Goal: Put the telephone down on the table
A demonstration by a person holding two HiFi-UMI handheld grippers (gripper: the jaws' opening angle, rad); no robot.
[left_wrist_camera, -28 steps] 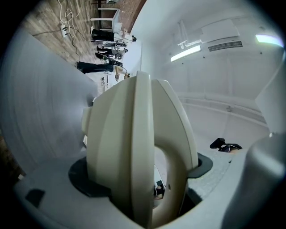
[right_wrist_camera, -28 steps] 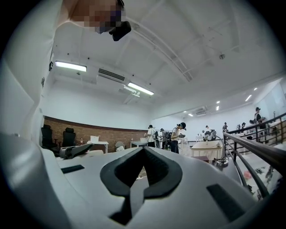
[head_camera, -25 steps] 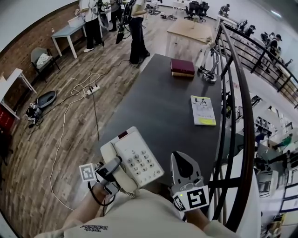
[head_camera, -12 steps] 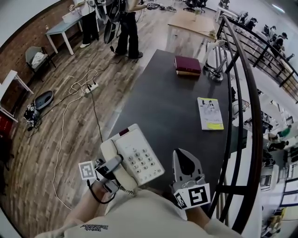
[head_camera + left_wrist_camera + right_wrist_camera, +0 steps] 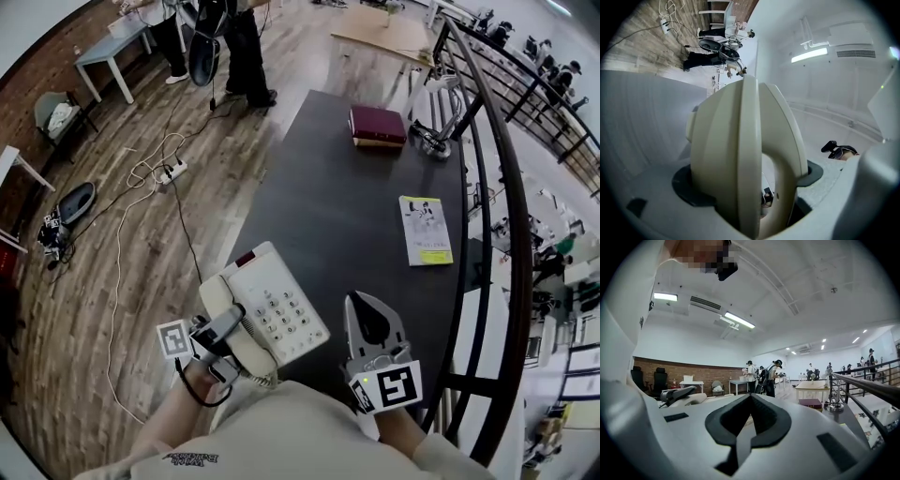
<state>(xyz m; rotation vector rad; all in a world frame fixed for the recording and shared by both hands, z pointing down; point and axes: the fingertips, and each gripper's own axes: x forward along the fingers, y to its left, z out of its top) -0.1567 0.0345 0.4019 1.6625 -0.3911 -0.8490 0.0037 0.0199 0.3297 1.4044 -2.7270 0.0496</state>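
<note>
A cream telephone [image 5: 272, 305] with a grey keypad hangs over the near left corner of the dark table [image 5: 347, 216]; I cannot tell whether its base touches the top. My left gripper [image 5: 225, 333] is shut on its handset side. In the left gripper view the cream handset [image 5: 745, 154] fills the space between the jaws. To the telephone's right my right gripper [image 5: 370, 323] is shut and holds nothing. In the right gripper view that gripper [image 5: 749, 401] shows its dark pads pressed together, with the telephone [image 5: 686, 399] at its left.
A dark red book [image 5: 377, 127] lies at the table's far end beside a metal stand [image 5: 433, 141]. A white and yellow booklet [image 5: 425, 230] lies near the right edge. A black railing [image 5: 487, 187] runs along the right. People [image 5: 239, 47] stand beyond; cables [image 5: 150, 178] cross the floor.
The head view has shifted forward along the table. Both grippers and the telephone keep nearly the same places relative to each other, the telephone a little further over the table corner.
</note>
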